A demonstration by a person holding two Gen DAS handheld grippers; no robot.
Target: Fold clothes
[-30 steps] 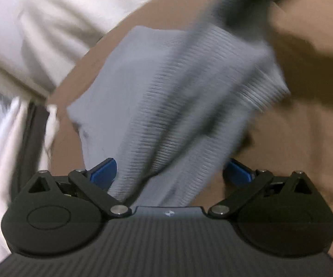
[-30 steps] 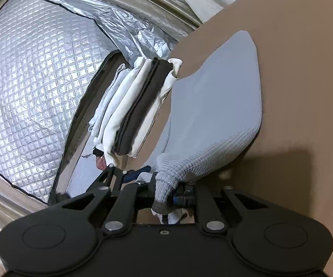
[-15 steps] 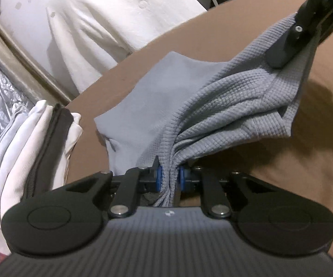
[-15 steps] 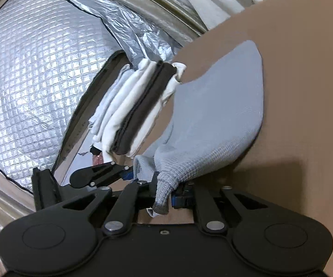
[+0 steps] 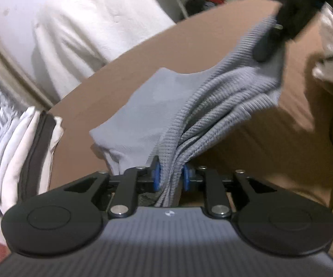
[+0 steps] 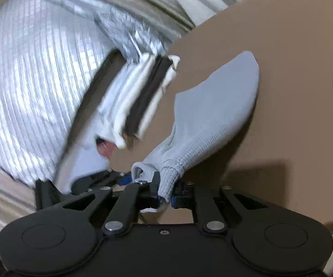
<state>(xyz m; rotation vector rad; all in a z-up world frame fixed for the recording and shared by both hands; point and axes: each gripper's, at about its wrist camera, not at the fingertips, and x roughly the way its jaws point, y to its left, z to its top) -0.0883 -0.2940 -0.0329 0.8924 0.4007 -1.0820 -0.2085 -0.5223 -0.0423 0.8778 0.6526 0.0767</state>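
A grey ribbed knit garment point(image 5: 189, 106) hangs lifted over the brown table point(image 5: 270, 150), stretched between both grippers. My left gripper point(image 5: 171, 177) has a bunched edge of it between its blue pads; the jaws are opening slightly while the pads still press the fabric. The right gripper point(image 5: 272, 43) shows blurred at the upper right, holding the far corner. In the right wrist view my right gripper point(image 6: 165, 194) is shut on the garment's point(image 6: 212, 106) ribbed hem. The left gripper point(image 6: 111, 177) is just to its left.
A stack of folded white and dark clothes point(image 5: 28, 143) lies at the table's left edge, also in the right wrist view point(image 6: 143, 97). Silver quilted foil point(image 6: 39, 69) lies beyond it. A white sheet point(image 5: 74, 23) hangs behind, and pale cloth point(image 5: 332, 53) is at the right.
The left gripper went from wide open to closed on the garment's edge. Both grippers then rose and pulled the garment up off the table.
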